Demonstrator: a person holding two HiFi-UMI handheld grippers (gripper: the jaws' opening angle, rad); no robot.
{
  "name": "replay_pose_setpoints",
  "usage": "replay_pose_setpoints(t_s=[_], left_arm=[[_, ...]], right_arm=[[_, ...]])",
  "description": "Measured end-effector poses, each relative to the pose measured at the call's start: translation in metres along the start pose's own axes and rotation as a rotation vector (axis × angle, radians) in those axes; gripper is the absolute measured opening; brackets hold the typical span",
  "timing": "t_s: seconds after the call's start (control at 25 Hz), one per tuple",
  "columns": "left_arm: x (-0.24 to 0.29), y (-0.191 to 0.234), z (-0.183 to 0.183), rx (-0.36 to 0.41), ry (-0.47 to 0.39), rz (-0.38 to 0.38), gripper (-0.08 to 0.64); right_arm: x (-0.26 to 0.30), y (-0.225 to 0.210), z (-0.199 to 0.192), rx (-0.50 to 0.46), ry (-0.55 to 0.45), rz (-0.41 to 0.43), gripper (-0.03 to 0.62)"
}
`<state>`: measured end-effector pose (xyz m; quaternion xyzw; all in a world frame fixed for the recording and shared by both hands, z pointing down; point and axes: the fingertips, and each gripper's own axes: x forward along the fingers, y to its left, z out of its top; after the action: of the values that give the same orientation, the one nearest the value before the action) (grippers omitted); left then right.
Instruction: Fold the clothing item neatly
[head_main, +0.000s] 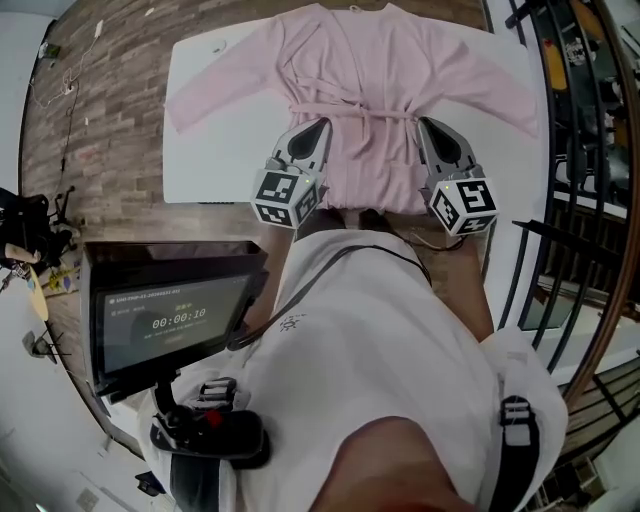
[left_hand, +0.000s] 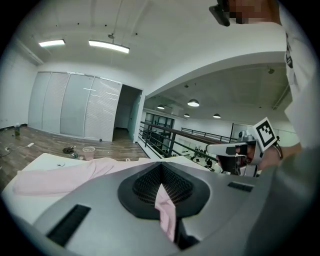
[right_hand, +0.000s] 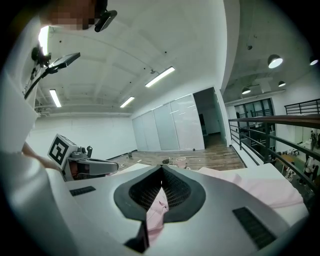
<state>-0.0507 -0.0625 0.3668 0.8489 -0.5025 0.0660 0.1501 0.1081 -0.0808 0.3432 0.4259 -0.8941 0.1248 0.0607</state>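
- The pink robe (head_main: 365, 70) is lying front-up on the white table (head_main: 215, 140) in the upper middle of the head view. Its sleeves are reaching toward the upper left and upper right, and its tie belt (head_main: 350, 112) is crossing the waist. Spreading it flat like this is likely meant to give the folds a clean start.
- The left gripper (left_hand: 161, 181) is clamping fully closed on a pinch of pink cloth, which is trailing down from between its pads in the lower middle of its own view.
- The right gripper (right_hand: 161, 186) is doing the same, with its jaws pressing together on a fold of the pink fabric.
- In the head view their tips are sitting just below the belt, one at each side of the robe's body. Which part of the edge each is holding is not clear.
- Gripping both sides evenly is probably meant to keep the lifted edge level and straight while it is being carried over.
- The sleeves are lying unfolded, so the folding seems to be only starting.
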Motion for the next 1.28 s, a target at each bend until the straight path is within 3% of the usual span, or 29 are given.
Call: replay_pose_setpoints(t_s=[0.36,0.64,0.8,0.96,1.28], left_arm=[[0.002,-0.014,-0.004,0.011,-0.001,-0.104,0.003],[0.041,0.025,-0.005,0.019,0.065,-0.160,0.003],[0.054,0.021,-0.007,0.018,0.088,-0.207,0.003],[0.073,-0.007,-0.013,0.032,0.110,-0.297,0.003],[0.095,-0.126,-0.047,0.070,0.192,-0.612,0.003]], right_arm=[[-0.024,-0.004,-0.009,0.022,-0.024,-0.110,0.002],[0.011,-0.026,-0.014,0.061,-0.008,-0.200,0.002],[0.012,-0.036,-0.015,0.075,-0.015,-0.254,0.002],[0.008,-0.058,-0.027,0.083,-0.012,-0.313,0.002],[-0.036,-0.128,-0.053,0.124,-0.016,-0.509,0.002]])
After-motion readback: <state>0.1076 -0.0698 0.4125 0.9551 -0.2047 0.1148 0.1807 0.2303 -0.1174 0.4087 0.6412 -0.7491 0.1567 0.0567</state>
